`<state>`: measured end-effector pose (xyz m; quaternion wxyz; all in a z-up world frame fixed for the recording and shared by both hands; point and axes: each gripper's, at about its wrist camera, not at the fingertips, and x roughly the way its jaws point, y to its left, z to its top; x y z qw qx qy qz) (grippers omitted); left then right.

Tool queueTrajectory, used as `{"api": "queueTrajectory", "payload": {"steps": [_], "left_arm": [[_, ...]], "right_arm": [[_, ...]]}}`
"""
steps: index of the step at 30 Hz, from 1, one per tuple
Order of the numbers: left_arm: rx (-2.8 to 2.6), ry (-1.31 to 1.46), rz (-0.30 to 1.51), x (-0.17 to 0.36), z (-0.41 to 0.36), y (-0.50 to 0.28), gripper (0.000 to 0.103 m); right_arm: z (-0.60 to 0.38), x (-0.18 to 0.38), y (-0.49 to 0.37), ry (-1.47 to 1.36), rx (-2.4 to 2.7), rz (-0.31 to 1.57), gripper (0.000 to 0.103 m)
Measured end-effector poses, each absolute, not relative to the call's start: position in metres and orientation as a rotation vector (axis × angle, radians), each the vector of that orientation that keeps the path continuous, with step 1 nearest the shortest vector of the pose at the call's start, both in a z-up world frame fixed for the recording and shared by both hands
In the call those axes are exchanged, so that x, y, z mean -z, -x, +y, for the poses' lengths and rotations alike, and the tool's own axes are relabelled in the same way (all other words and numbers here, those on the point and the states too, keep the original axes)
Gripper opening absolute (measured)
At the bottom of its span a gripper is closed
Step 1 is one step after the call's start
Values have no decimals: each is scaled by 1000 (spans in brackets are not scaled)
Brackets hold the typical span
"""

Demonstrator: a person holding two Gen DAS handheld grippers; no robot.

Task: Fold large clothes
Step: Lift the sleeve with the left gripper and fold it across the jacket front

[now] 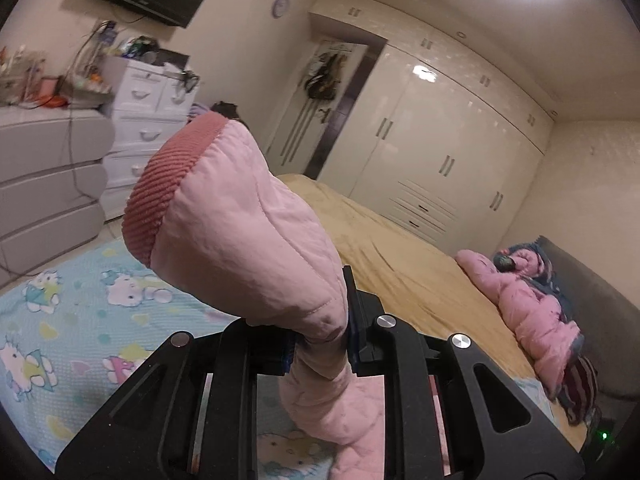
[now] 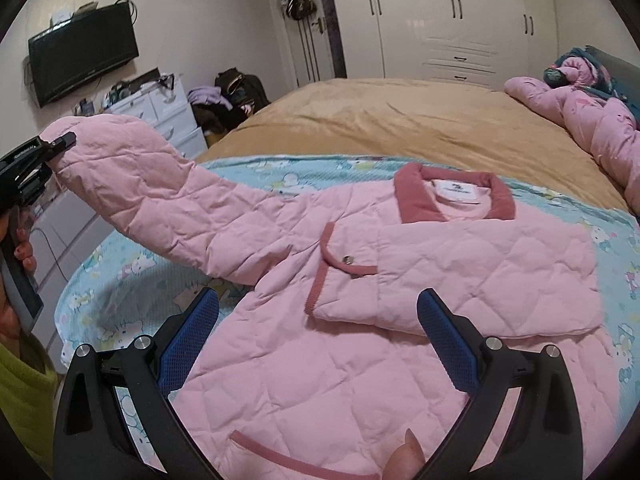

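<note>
Held the sleeve [image 1: 256, 240] up in the pinched left claw [image 1: 320, 344], ready to fold over the coat [image 2: 320, 360]. Kept the right claw [image 2: 320, 340] wide, empty above.

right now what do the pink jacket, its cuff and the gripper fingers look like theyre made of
Pink jacket: looks like thin matte woven fabric over light padding, judging by the diamond quilting and fine creases.
Cuff: darker pink ribbed cloth, probably corduroy, going by the parallel ridges.
Right gripper fingers: blue, dotted pads that look like rubber, on black frames, likely plastic or metal.
</note>
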<state>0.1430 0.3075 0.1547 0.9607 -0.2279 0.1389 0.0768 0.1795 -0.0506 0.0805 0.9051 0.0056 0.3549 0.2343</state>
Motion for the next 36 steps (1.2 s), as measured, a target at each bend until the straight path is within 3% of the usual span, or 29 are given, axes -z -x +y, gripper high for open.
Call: {"api": "queueTrajectory", "payload": {"steps": [18,36], "left_arm": [[23,282,317,-184,194,-174,12],[228,139,408,-159,56,-231,12]], "right_arm": [[-147,-100,-169,-175,-401,674,99],[-265,-86,-171,-347,-248,652,99]]}}
